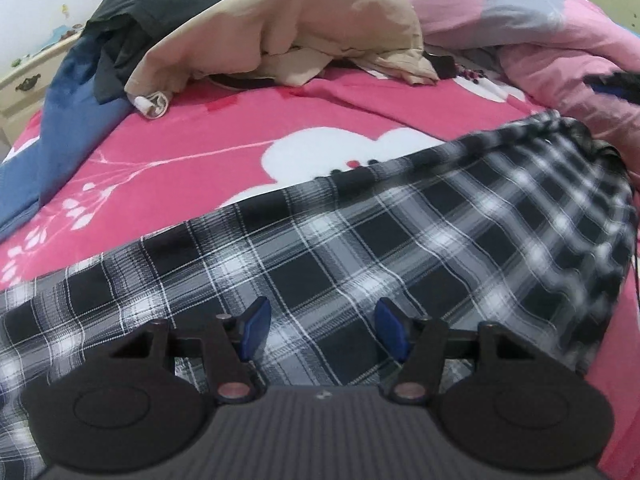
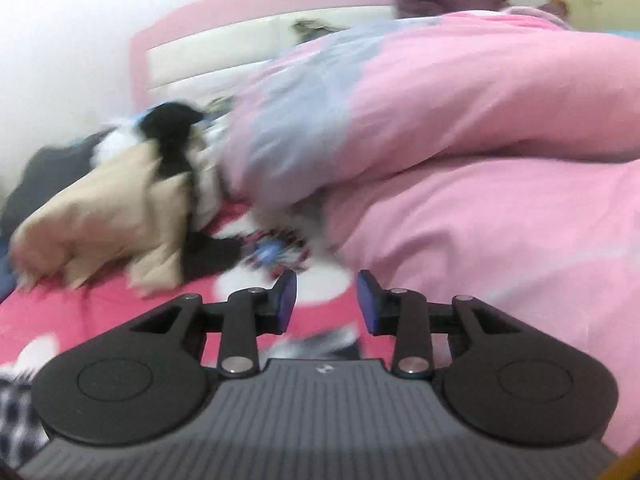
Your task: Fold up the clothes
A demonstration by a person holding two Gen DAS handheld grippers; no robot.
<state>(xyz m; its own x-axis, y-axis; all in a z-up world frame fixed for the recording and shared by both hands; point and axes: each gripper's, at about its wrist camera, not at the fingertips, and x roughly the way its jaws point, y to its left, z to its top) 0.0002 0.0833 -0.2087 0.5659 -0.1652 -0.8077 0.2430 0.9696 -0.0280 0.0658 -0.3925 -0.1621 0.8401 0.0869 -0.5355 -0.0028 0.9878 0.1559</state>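
Left wrist view: left tongs (image 1: 318, 330) gape empty over plaid shirt (image 1: 360, 240) on pink bedsheet (image 1: 200, 136); right tongs (image 2: 326, 304) parted, empty.

My left gripper (image 1: 318, 330): matte black linkage arms, two round black side discs, a ribbed grey centre housing bearing a small pale emblem, silver-pink pivot pins, and blue rectangular finger pads (image 1: 256, 330). My right gripper (image 2: 326, 304): same black arms and discs, ribbed grey housing, silver rivets, blue pads (image 2: 286, 300).
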